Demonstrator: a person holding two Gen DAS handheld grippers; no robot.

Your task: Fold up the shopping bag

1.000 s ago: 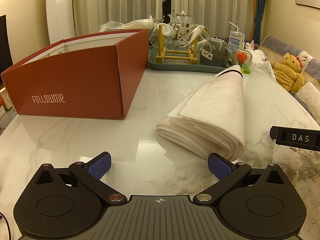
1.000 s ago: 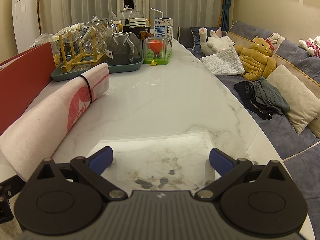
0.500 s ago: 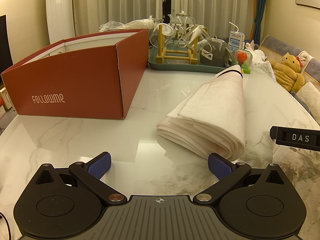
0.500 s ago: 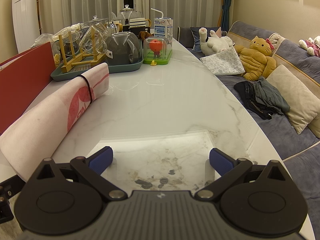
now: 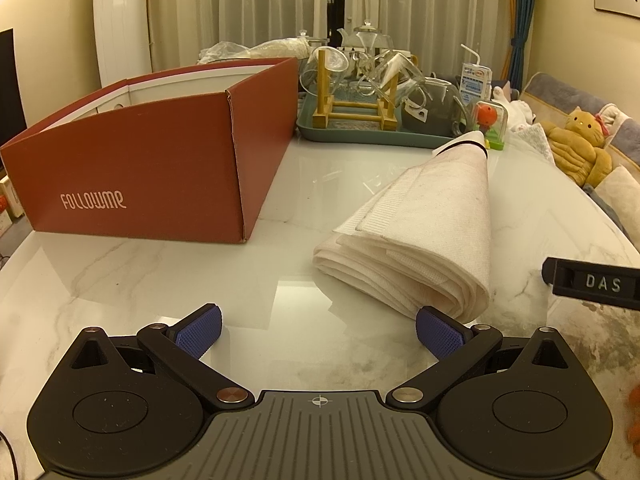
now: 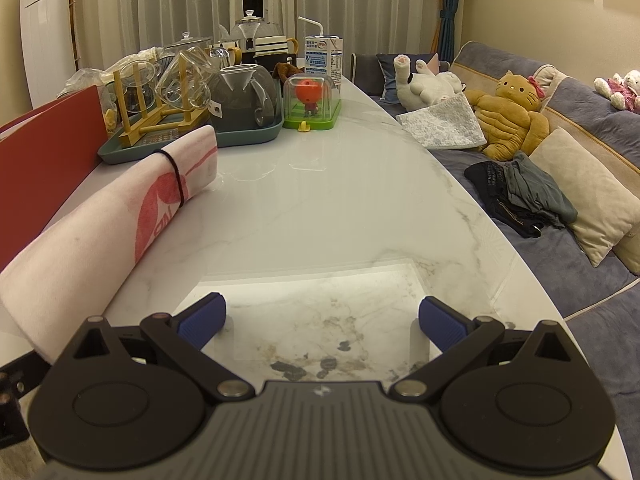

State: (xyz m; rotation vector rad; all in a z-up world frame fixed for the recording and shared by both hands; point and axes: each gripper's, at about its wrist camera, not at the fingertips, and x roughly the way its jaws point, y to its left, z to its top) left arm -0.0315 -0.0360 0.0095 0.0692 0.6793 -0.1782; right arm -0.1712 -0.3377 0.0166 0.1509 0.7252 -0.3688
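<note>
The white fabric shopping bag [image 5: 432,232] lies rolled and folded on the marble table [image 5: 168,280], bound near its far end by a black elastic band [image 5: 468,145]. In the right wrist view the bag [image 6: 100,224] shows red print and the band [image 6: 176,176]. My left gripper [image 5: 319,330] is open and empty, just short of the bag's near end, which lies ahead and to the right. My right gripper [image 6: 322,318] is open and empty over bare table, with the bag to its left.
A red open box [image 5: 160,168] marked FOLLOWME stands at the left. A teal tray [image 5: 360,132] with glassware, a milk carton [image 6: 323,58] and a toy dome [image 6: 310,102] stand at the far end. A sofa [image 6: 580,184] with plush toys lines the table's right edge.
</note>
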